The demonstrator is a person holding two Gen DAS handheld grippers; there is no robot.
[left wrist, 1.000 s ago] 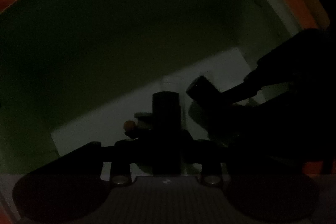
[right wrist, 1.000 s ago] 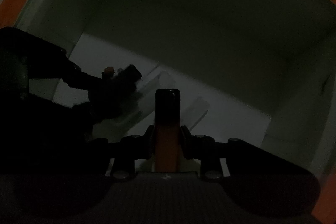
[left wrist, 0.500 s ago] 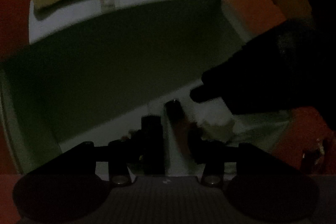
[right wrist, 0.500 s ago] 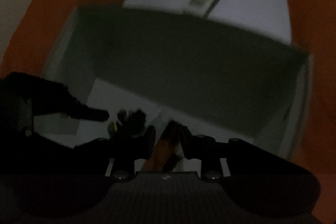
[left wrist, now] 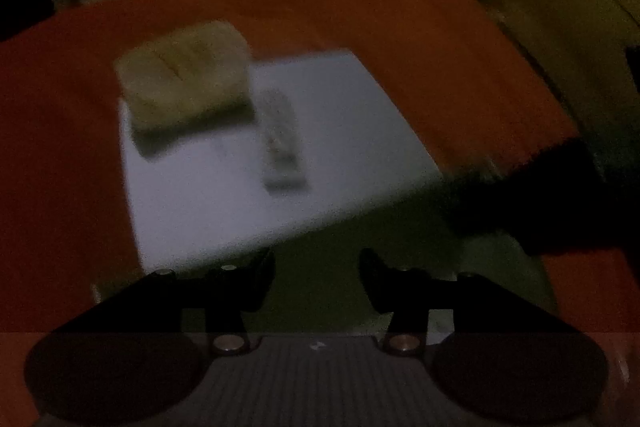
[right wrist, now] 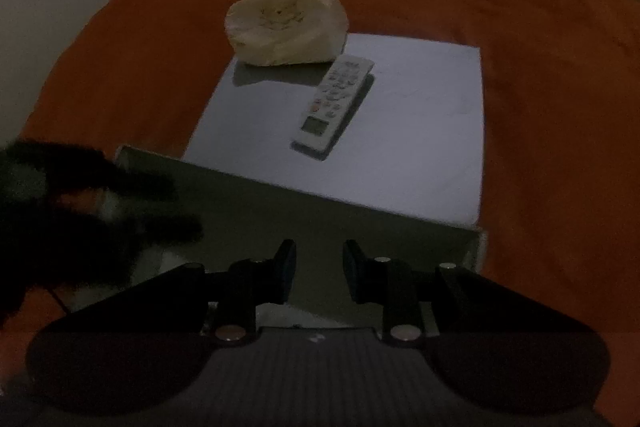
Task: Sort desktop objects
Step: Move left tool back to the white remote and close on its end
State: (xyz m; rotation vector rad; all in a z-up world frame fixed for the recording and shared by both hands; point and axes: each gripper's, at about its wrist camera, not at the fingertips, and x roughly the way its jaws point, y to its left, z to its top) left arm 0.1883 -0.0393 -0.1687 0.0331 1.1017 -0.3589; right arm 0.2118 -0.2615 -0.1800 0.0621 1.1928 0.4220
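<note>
A white box (right wrist: 280, 203) stands on an orange cloth, its lid (right wrist: 420, 147) lying flat behind it. On the lid lie a white remote (right wrist: 334, 103) and a cream tissue pack (right wrist: 286, 25). My right gripper (right wrist: 319, 269) is open and empty above the box. My left gripper (left wrist: 316, 279) is open and empty above the box wall (left wrist: 360, 239). The lid (left wrist: 200, 195), remote (left wrist: 280, 139) and tissue pack (left wrist: 184, 75) show blurred in the left wrist view. The box's contents are hidden.
The orange cloth (right wrist: 540, 107) covers the table around the box. The other gripper shows as a dark shape at the left of the right wrist view (right wrist: 80, 211) and at the right of the left wrist view (left wrist: 560, 203). A dim floor lies beyond.
Both grippers have let go of the items they held inside the box, opened, and risen up out of it. The lid, remote and tissue pack have come into view.
</note>
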